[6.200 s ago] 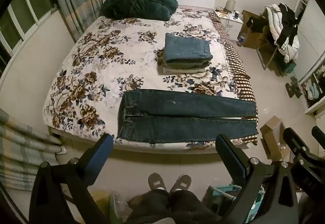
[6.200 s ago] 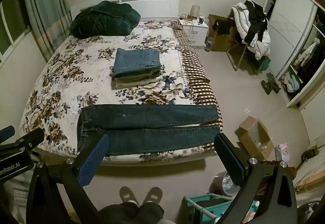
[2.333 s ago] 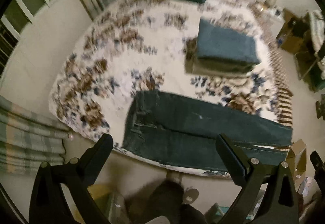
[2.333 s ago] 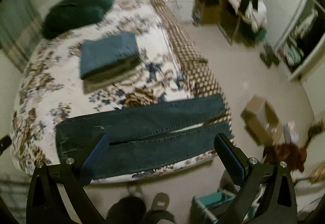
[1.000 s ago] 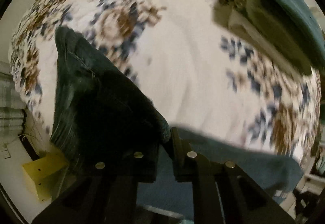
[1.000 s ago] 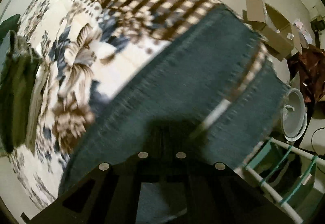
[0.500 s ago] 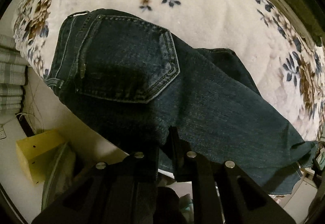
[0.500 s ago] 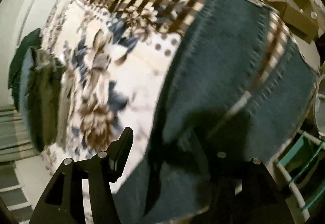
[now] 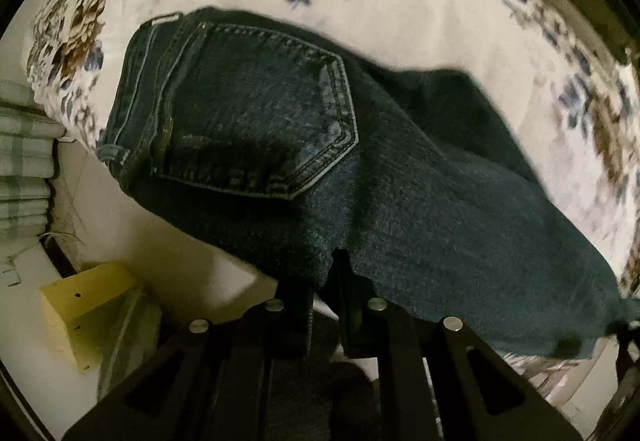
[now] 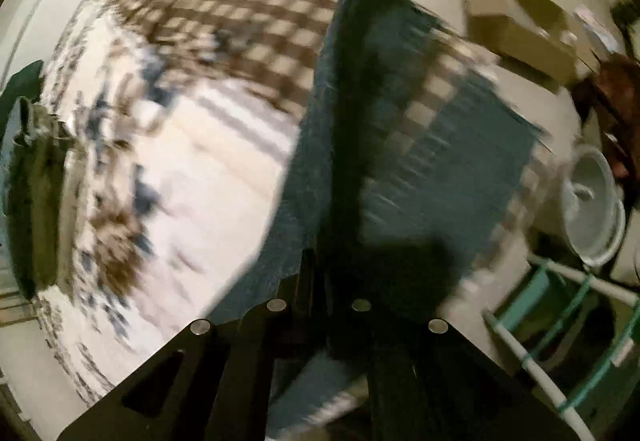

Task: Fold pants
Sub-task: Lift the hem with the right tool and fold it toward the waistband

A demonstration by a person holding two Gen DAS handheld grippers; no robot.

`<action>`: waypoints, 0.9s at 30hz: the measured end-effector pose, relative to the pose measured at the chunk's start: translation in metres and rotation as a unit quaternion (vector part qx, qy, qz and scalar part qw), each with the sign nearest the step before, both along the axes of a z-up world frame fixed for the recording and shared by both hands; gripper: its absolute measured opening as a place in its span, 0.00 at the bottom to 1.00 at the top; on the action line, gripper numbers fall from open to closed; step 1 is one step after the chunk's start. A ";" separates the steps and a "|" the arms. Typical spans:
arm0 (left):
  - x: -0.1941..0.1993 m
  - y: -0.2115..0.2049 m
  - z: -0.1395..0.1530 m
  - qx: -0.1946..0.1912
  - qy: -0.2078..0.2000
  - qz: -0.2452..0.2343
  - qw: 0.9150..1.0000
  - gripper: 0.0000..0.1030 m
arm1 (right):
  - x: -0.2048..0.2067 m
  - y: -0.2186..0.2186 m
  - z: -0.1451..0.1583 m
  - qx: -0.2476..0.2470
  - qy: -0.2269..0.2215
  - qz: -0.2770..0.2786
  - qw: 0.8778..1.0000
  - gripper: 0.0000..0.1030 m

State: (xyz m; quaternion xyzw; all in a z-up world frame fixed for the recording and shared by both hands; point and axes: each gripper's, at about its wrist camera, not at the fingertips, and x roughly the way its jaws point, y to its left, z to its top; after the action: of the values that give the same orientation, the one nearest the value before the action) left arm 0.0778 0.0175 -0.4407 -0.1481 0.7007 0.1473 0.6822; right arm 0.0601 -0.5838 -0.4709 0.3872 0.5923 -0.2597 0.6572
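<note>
Both grippers pinch the jeans (image 9: 400, 177) at the bed's (image 9: 420, 13) near edge: left gripper (image 9: 325, 281) at the seat hem, right gripper (image 10: 320, 273) lifting a leg fold. Floor beyond holds a cardboard box (image 10: 520, 21).

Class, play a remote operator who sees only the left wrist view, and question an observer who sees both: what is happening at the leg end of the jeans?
Operator: Is the far end held?
Observer: Yes, the right gripper is shut on the jeans near the hem.
Operator: Is that leg flat?
Observer: No, it rises in a ridge over the checkered bed edge.
Operator: What lies beyond?
Observer: A cardboard box on the floor.
</note>
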 end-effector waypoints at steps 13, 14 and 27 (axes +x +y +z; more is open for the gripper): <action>-0.018 -0.017 -0.017 0.030 0.032 -0.021 0.999 0.14 | -0.094 -0.048 -0.059 0.051 0.032 -0.023 0.998 0.28; -0.015 -0.011 -0.018 0.026 0.031 -0.017 0.999 0.19 | -0.090 -0.053 -0.052 0.046 0.018 -0.029 0.998 0.35; -0.013 0.048 0.026 0.033 -0.058 0.084 0.994 0.80 | -0.054 -0.095 -0.043 0.005 0.003 -0.015 1.000 0.45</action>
State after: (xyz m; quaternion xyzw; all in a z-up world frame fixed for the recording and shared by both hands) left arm 0.0647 0.0658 -0.4143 -0.1922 0.6400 0.2184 0.7112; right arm 0.0059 -0.6792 -0.5144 0.3985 0.5892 -0.2679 0.6498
